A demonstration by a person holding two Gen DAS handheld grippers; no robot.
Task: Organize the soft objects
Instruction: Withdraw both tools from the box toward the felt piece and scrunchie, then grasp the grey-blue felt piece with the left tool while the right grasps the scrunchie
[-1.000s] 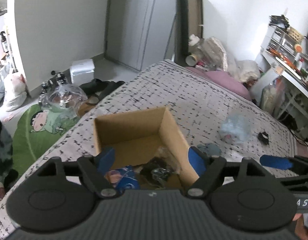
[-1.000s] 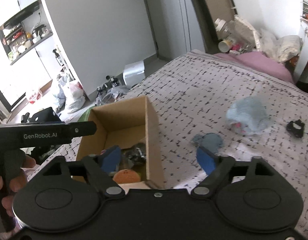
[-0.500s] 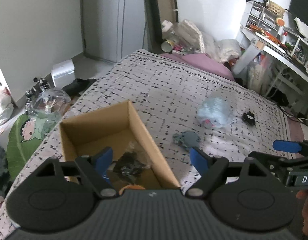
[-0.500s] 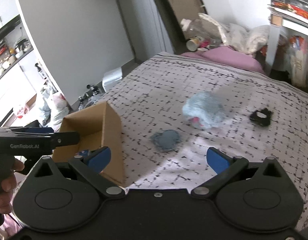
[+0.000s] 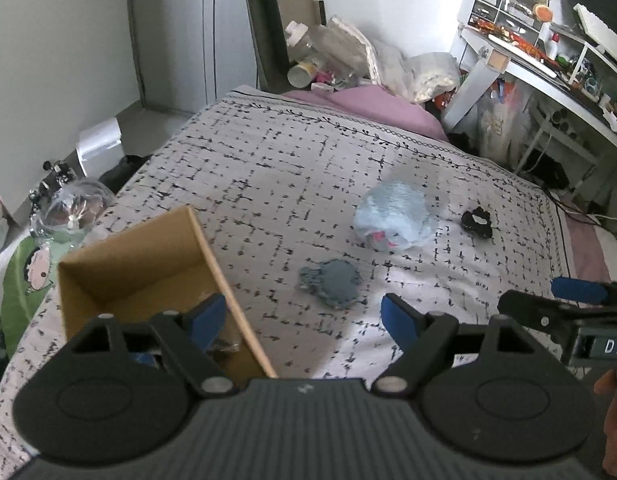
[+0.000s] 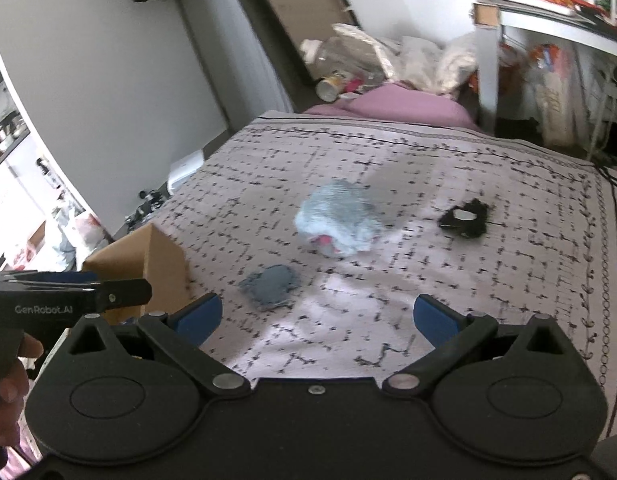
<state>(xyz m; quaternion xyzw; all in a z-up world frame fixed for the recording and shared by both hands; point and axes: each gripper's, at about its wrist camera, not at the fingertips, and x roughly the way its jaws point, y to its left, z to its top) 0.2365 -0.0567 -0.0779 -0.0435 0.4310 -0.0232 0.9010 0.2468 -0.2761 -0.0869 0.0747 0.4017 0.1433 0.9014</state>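
On the patterned bedspread lie a grey-blue soft pad, a fluffy light-blue soft toy and a small black item. An open cardboard box stands at the left with dark things inside. My left gripper is open, its left finger over the box's right wall, the pad just beyond. My right gripper is open and empty, short of the pad.
A pink pillow and bags lie at the bed's head. A cluttered white desk stands at the right. The floor at the left holds a green cushion and a clear bag.
Both grippers swung right, away from the box toward the soft things on the bed. The right jaws spread wider. Most of the box's contents slipped out of sight.
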